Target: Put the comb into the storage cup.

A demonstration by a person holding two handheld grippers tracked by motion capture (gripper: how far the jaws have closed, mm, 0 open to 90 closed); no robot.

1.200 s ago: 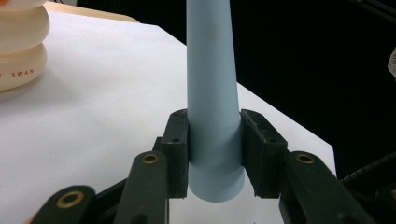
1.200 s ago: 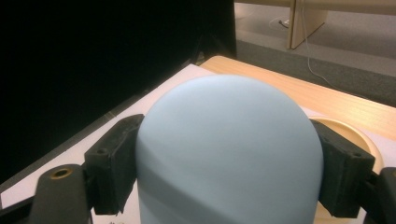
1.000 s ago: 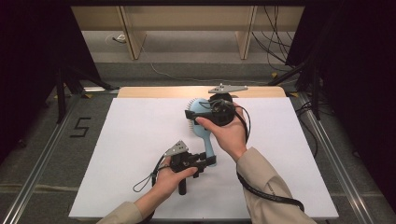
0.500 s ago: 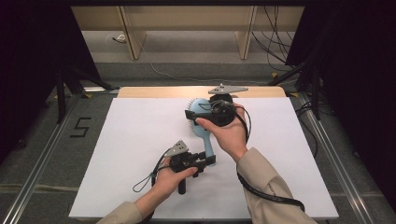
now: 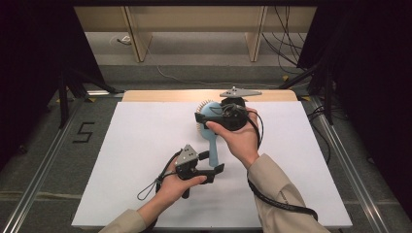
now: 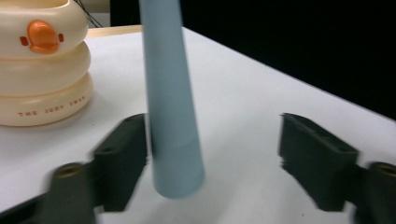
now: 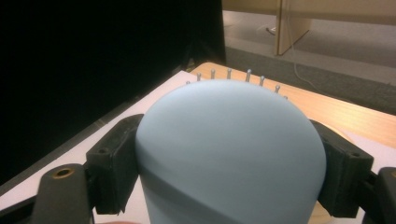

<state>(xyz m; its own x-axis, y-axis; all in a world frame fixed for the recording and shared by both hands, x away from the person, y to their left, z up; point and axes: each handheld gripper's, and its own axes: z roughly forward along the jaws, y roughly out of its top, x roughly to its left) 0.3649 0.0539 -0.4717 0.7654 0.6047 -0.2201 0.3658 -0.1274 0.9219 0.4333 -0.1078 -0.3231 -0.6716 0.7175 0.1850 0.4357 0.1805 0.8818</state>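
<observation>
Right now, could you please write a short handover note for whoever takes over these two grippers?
Right gripper: shut on the head of the blue hairbrush, one jaw on each side of it, bristle side turned away from its camera.
Left gripper: open; the brush handle stands between its jaws, against one of them and well apart from the other.
A cream duck-faced stacked toy stands on the white table in the left gripper view, beyond the handle.
Done: brush head gripped. Left, as I judge it: close the left gripper on the handle if a two-handed hold is wanted.
</observation>
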